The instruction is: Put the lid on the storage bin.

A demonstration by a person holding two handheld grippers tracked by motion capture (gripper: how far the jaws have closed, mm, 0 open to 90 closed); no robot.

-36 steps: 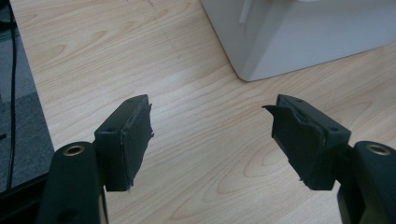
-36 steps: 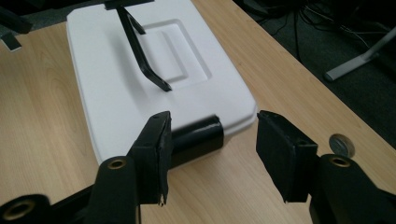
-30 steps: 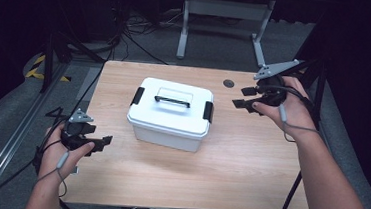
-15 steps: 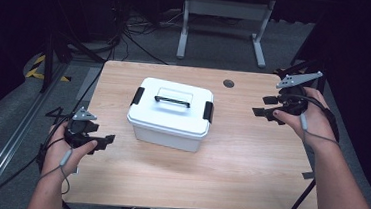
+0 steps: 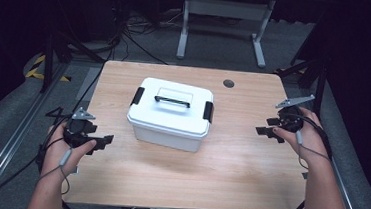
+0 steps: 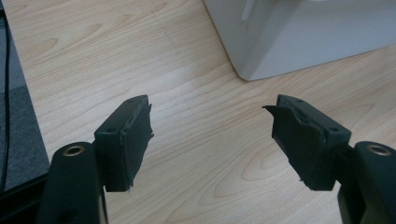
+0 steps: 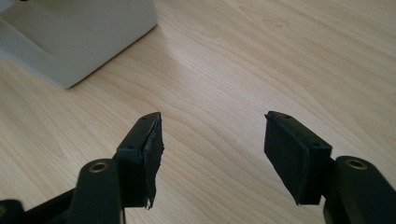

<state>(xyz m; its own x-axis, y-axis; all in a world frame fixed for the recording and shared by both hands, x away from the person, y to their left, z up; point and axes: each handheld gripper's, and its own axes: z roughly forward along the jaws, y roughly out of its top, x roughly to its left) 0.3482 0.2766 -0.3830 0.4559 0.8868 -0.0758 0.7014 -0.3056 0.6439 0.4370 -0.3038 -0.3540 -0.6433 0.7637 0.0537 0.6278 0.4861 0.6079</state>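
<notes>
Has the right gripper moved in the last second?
Yes. The right gripper has come back toward the person, away from the dark hole at the table's far edge.

A white rectangular plastic storage box [image 5: 170, 114] carries a black handle [image 5: 172, 101] on its lid and black latches [image 5: 137, 96] at nine and three o'clock. The rectangular wooden table [image 5: 239, 164] is pale tan with fine grain streaks. Both two-jaw grippers, left [image 6: 212, 140] and right [image 7: 212, 154], are matte black.
</notes>
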